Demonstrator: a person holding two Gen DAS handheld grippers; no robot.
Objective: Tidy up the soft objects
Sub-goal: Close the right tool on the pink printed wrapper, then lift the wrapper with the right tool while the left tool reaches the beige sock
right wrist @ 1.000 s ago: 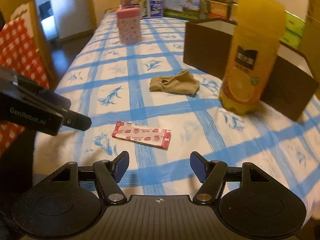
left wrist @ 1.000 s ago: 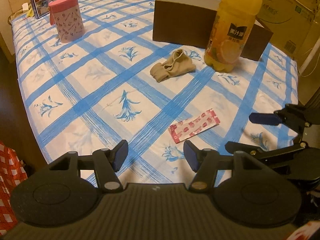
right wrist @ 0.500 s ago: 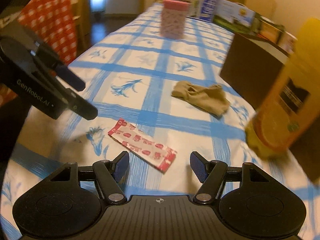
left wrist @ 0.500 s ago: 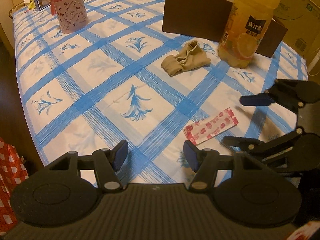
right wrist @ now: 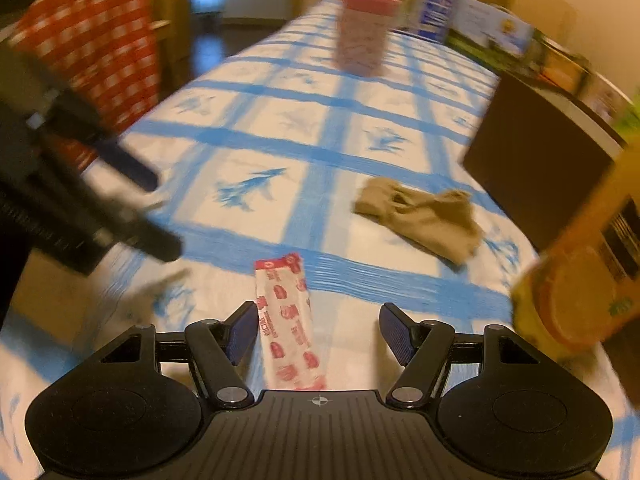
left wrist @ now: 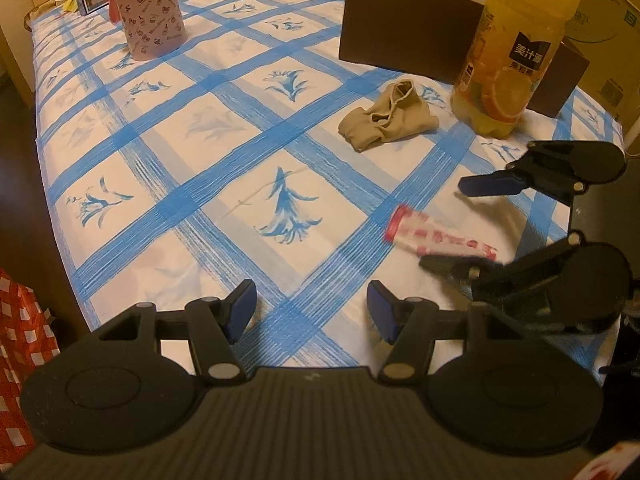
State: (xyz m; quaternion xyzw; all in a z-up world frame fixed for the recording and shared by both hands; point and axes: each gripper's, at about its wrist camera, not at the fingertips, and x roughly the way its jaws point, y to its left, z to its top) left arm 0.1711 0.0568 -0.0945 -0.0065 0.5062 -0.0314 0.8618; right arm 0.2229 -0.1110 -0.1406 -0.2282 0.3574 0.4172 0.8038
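A crumpled beige sock (left wrist: 388, 123) lies on the blue-checked tablecloth (left wrist: 224, 152), in front of the brown box; it also shows in the right wrist view (right wrist: 424, 220). A flat red-and-white packet (left wrist: 438, 237) lies nearer the front edge. My right gripper (right wrist: 318, 330) is open, low over the cloth, with the packet (right wrist: 286, 320) lying between its jaws, close to the left one. In the left wrist view the right gripper (left wrist: 460, 222) straddles the packet. My left gripper (left wrist: 312, 308) is open and empty above the cloth's front edge.
A brown box (left wrist: 416, 28) and a bottle of orange juice (left wrist: 512, 60) stand at the back right. A pink patterned cup (left wrist: 150, 20) stands at the far left. Books and boxes line the far edge. A red-checked bag (left wrist: 20, 340) hangs beside the table on the left.
My right gripper has swung left and moved down onto the packet, which now lies between its open jaws. My left gripper has shifted slightly; the view is closer to the sock.
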